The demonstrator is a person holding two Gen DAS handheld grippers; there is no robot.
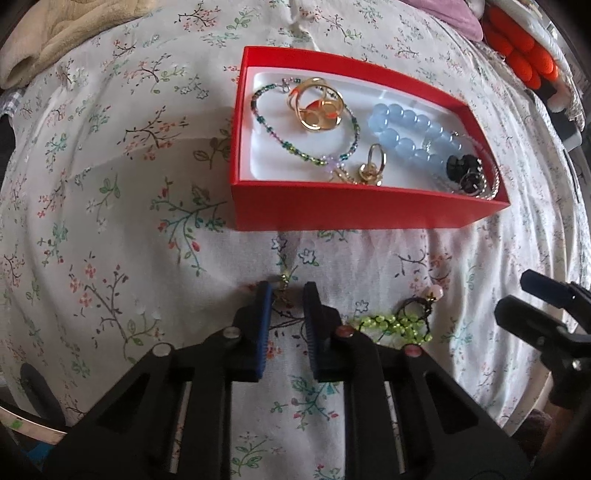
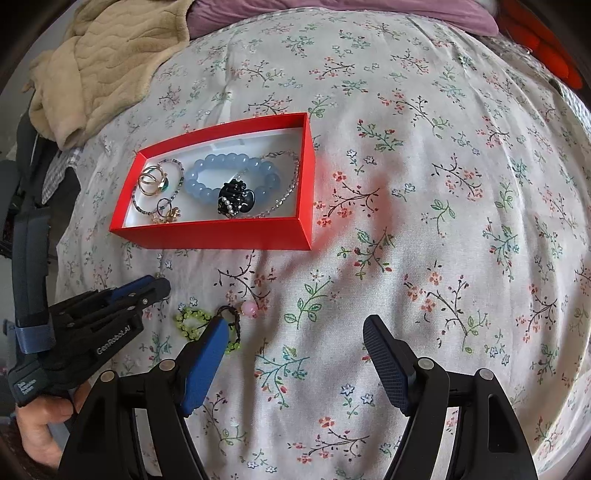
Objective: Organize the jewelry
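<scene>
The left claw [image 1: 287, 295] sat low over the floral bedsheet [image 1: 110, 221], its two blue-padded fingers [image 1: 264, 314] a narrow gap apart with a small gold-toned trinket [image 1: 283, 284] lying between the tips. Whether the pads actually pinched it could not be told; in the right wrist view the same claw [image 2: 151, 290] looked nearly closed. The right claw [image 2: 295, 332] hovered released, its fingers [image 2: 207, 354] spread wide over the bed.

The red box [image 1: 365, 212] rested on the sheet just beyond the left claw. Inside it, on the white lining, lay a thin multicoloured beaded bracelet [image 1: 266, 129] with a gold ring cluster [image 1: 317, 107] within its loop, a smaller gold ring piece [image 1: 373, 166] near the front wall, a pale blue bead bracelet [image 1: 406, 129], a black ornament [image 1: 461, 168] at the right end and a silver chain [image 1: 493, 184] along that corner.

Outside the box, on the sheet between the two claws, lay a green beaded bracelet on dark cord [image 2: 192, 321] with a pink bead [image 2: 249, 308] at its end; the right claw's left finger overlapped part of it in the right wrist view, and it lay just beside the left claw's right finger.

A beige quilted blanket [image 2: 110, 55] was bunched at the far left of the bed, a purple cloth [image 2: 332, 14] lay along the far edge, and something orange [image 1: 517, 55] sat at the far right
</scene>
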